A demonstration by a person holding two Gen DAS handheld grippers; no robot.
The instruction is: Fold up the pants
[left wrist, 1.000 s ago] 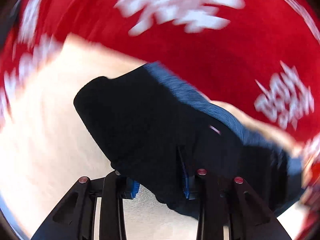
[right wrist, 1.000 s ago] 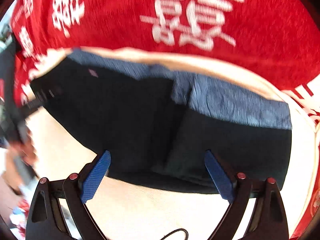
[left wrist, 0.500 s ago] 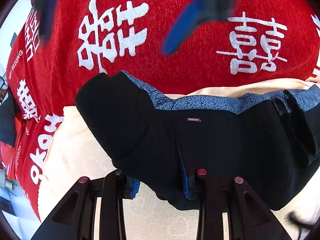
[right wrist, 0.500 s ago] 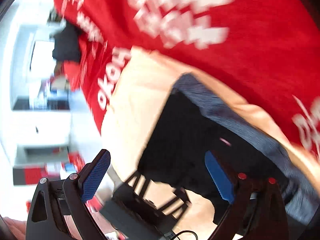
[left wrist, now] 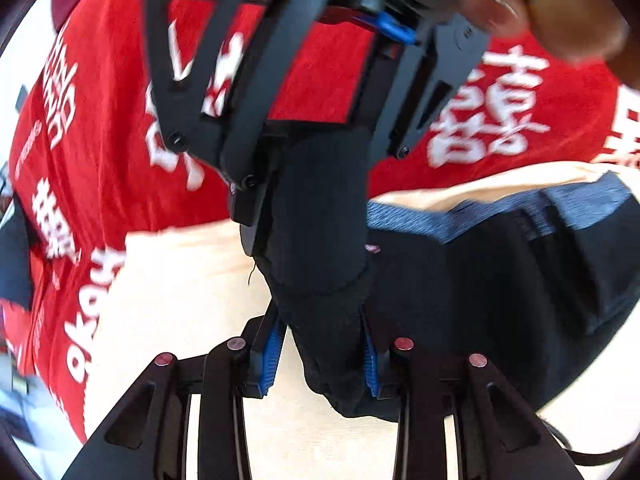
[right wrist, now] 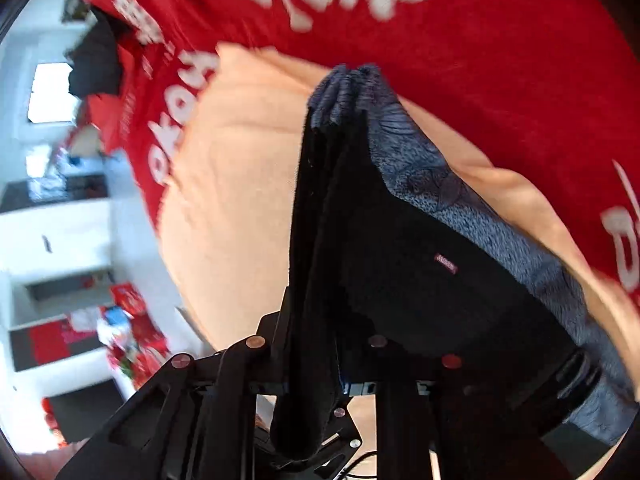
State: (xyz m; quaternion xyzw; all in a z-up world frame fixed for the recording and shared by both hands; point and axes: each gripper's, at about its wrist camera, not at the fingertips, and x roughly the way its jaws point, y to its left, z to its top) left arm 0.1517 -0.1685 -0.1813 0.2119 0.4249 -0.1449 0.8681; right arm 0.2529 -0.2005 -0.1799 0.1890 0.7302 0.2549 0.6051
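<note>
The black pants [left wrist: 480, 300] with a blue-grey waistband [left wrist: 500, 212] lie folded on a cream cloth [left wrist: 180, 300]. My left gripper [left wrist: 320, 360] is shut on the near edge of the pants. My right gripper [left wrist: 320, 208] comes in from above in the left wrist view and clamps a raised fold of the same fabric. In the right wrist view the pants [right wrist: 420, 272] hang as a vertical pleat through my right gripper [right wrist: 316, 368], which is shut on it. The waistband [right wrist: 440, 184] runs along the far right side.
A red blanket with white characters [left wrist: 100, 120] lies under and behind the cream cloth [right wrist: 240, 160]. A hand [left wrist: 540, 12] holds the right gripper at top. At the left of the right wrist view is a room with white cabinets [right wrist: 52, 232] and red items.
My right gripper has swung over to the left end of the pants and shut on a raised fold. The left gripper keeps its hold on the edge, lifted slightly.
</note>
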